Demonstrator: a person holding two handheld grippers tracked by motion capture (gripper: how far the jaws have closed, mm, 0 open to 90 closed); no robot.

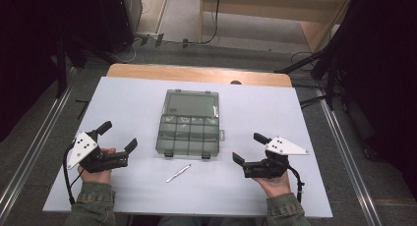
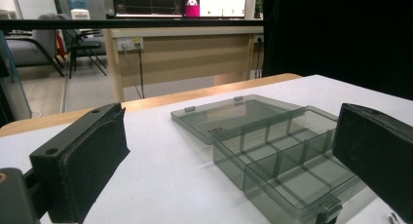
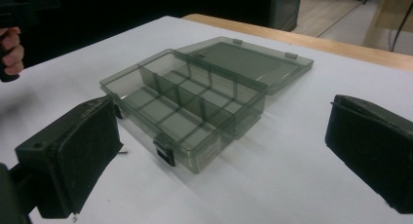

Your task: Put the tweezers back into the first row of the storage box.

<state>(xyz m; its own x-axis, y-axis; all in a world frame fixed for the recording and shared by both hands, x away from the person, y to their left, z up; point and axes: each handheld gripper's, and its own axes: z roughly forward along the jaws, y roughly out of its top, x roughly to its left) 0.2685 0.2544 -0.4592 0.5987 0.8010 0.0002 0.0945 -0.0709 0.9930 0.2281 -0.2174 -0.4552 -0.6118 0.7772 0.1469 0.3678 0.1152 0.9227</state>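
At the middle of the white table [image 1: 246,118] lies a smoky-grey compartment box [image 1: 189,135], its lid [image 1: 191,104] swung fully open and lying flat on the table on the far side of the tray. The tray is split by thin walls into two rows of small cells, and two dark latches sit on its near edge. No contents can be made out in the cells, though the tinted plastic makes this hard to judge.

Just in front of the box, toward the person, a slim light-coloured tool [image 1: 178,173] lies on the table, slanted; it is too small to tell exactly what it is.

To the left of the box, the left gripper [image 1: 118,136] is held in the person's left hand [image 1: 96,167], its jaws spread wide and holding nothing, pointing toward the box. To the right of the box, the right gripper [image 1: 248,148] sits in the right hand [image 1: 275,182], jaws likewise parted and empty. Both grippers are clear of the box.
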